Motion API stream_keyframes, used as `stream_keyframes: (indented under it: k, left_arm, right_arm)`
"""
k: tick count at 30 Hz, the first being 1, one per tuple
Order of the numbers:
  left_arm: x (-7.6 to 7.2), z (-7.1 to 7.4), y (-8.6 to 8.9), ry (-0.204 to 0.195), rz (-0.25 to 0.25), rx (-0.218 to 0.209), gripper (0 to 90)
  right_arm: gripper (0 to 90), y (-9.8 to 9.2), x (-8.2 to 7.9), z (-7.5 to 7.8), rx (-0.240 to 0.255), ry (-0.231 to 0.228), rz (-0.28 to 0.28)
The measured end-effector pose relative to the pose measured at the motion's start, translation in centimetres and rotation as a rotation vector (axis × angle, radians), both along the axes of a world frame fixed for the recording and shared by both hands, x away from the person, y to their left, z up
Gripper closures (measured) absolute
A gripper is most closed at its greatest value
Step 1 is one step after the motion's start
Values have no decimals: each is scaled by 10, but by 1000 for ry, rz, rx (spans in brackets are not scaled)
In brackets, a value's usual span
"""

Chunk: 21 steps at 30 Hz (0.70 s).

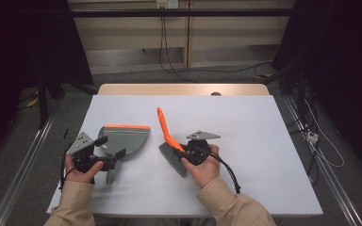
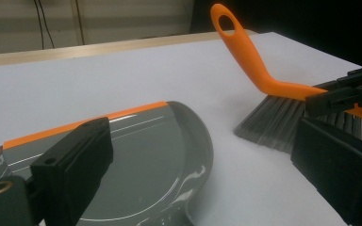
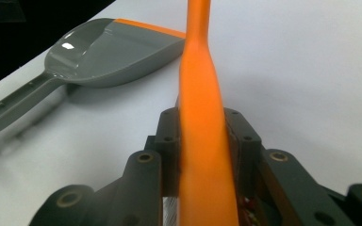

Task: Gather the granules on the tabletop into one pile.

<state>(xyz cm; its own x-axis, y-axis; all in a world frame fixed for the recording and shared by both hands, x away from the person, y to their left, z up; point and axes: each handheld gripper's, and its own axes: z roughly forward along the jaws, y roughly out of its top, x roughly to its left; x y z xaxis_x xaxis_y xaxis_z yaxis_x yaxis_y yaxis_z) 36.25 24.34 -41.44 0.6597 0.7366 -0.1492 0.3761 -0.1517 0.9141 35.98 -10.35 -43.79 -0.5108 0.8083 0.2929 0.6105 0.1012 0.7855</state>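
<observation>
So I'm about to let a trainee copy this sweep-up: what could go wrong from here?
1. The right gripper clamps the brush on its narrow orange handle, so pressing the bristles down might make the brush twist or slip in the jaws.
2. The left gripper stands open around the dustpan rather than holding it, so a stroke towards the orange lip could simply push the pan away across the table.

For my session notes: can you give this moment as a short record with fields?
surface: white table
right tool: shut on the brush's orange handle
brush: bristles down on the table, handle rising away from the person
left tool: open, jaws over the dustpan, not gripping it
dustpan: grey, orange lip, lying flat to the brush's left
</observation>
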Motion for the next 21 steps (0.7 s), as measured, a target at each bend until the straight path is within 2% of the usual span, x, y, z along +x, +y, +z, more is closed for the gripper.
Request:
stream_keyframes:
  k: [21]
  left_arm:
    - [1,-1,-1,2,-1,6,60]
  right_arm:
    - [708,-43,-9,0,16,34,-71]
